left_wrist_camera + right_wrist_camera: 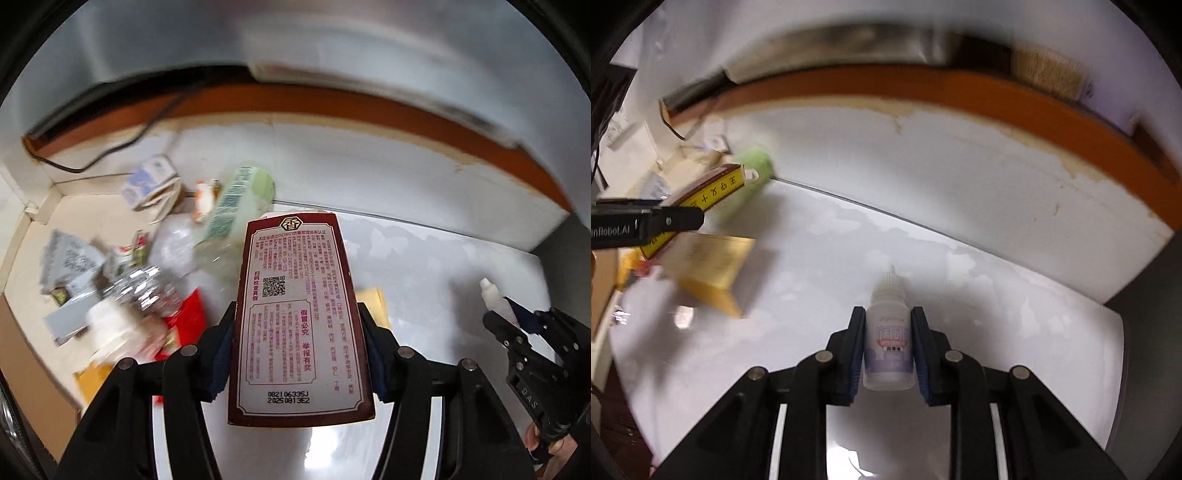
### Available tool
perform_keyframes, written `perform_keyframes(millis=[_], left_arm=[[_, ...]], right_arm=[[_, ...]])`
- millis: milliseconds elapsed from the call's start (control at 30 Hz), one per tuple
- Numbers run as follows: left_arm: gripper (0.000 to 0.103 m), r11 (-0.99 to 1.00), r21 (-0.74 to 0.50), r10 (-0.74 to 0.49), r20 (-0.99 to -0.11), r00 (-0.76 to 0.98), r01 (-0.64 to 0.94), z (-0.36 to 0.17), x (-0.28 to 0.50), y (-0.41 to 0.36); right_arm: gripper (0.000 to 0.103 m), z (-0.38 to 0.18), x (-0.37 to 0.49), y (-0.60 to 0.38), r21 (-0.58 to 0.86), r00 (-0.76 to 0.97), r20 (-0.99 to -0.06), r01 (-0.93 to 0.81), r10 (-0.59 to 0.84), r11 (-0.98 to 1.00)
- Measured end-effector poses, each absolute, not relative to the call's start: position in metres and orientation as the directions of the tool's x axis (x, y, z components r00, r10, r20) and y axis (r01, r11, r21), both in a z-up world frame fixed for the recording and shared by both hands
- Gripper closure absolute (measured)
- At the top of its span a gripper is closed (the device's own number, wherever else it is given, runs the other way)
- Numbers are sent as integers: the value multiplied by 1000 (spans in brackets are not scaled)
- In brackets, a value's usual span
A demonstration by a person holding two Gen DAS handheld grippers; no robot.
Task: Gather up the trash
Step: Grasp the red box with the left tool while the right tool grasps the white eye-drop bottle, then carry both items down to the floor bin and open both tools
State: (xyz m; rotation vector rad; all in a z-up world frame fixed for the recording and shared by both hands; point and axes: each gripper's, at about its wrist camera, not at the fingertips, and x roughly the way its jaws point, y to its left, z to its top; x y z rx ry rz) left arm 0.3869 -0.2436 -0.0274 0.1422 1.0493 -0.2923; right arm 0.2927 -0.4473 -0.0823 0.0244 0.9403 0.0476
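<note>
My left gripper (299, 332) is shut on a dark red carton (299, 321) with printed Chinese text and a QR code, held above the white table (424, 258). In the right wrist view the same carton (713, 192) shows its yellow side at the left, with the left gripper (670, 221) on it. My right gripper (888, 321) is shut on a small white dropper bottle (888, 343) with a purple label, nozzle pointing forward. That bottle (491, 295) and the right gripper (517, 321) show at the right of the left wrist view.
A blurred pile of trash lies at the left: a green carton (240, 199), a blue-white box (147, 181), crumpled clear plastic (147, 291), red wrapper (188, 317). A gold-brown box (713, 273) lies on the table. An orange-edged ledge (960, 96) runs behind.
</note>
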Motion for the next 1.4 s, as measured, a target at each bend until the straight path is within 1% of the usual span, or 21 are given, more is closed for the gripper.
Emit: perform_keyframes(millis=[133,233,367,533,667,867,1067,1200,1400], left_arm=[[46,945,-46,-210,-845,492,324,2,340,-208],[46,941,-63,-236,-826,511,333,16,298,-175],[46,940,-82,-254,-817,518,331,22,254,-136],[46,944,-125,-273,-814,512,304,15,204,-91],[46,954,-133,-261,-813,521,270,-10,172,-60],[46,966,-161,-246,-810,532,202,-50,133,-26],[46,981,-140,-192,-822,536,137,-102,102,-6],[46,988,-118,-153,-849,505,100,-149,91,4],[46,985,-163,-169,-893,418,49,-220,89,15]], right_arm=[[79,-58,261,-414,66,624,-778,-32,72,997],[79,-43,236,-394,131,637,-760,-43,128,990],[79,-30,209,-367,226,641,-735,-75,221,971],[79,-25,171,-321,287,645,-703,-129,300,949],[79,-31,144,-290,324,619,-697,-179,362,929],[79,-57,110,-246,344,584,-695,-241,419,907],[79,-94,82,-206,300,555,-720,-293,417,908],[79,-135,70,-181,265,514,-756,-325,405,908],[79,-213,74,-154,273,404,-825,-327,395,905]])
